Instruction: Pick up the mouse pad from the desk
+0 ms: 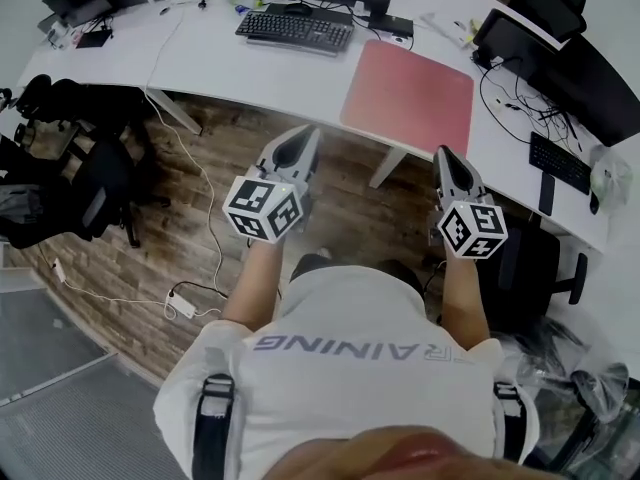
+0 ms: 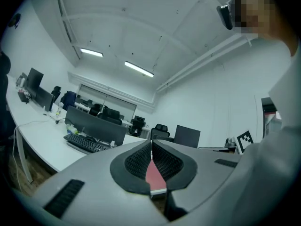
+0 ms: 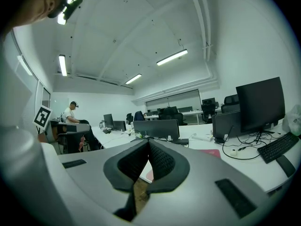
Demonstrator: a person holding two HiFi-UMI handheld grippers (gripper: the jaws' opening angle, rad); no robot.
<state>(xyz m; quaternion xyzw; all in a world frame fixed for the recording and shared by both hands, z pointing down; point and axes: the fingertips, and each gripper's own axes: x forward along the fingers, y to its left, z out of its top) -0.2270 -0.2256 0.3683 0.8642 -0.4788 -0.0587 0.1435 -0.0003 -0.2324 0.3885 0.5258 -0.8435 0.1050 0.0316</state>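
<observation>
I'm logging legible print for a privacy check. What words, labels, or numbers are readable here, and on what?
"RAINING", upside down, start possibly cut off: on the shirt.
cubes: black-and-white square patterns only, no words.
keyboard keys: too small to read.

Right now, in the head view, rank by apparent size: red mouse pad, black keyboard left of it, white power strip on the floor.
Largest: red mouse pad
Then: black keyboard
Smallest: white power strip
</observation>
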